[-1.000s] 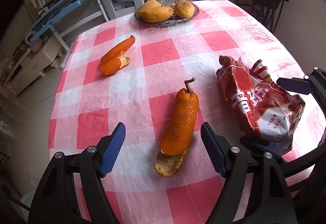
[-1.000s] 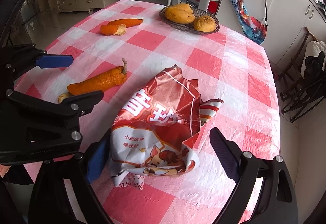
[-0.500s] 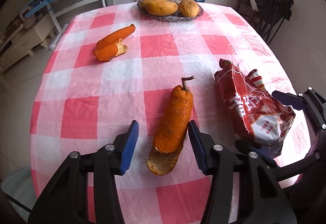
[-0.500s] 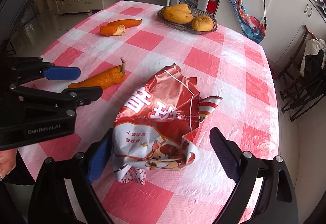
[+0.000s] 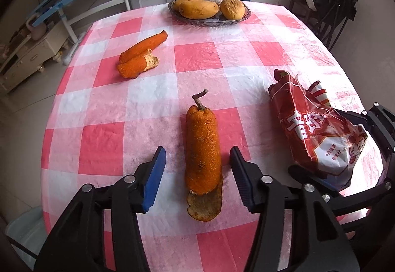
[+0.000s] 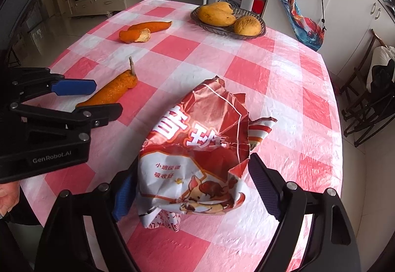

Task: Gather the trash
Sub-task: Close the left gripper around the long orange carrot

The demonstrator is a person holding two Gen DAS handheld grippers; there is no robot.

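On the table, the left hand-held gripper straddles the stemmed orange peel, its jaws opening and both pads clear of it. The right hand-held gripper is closing around the near end of the crumpled red snack bag, which lies just right of that peel; its left pad sits against the bag while the right pad stands off. Another peel lies farther back, near the fruit bowl.
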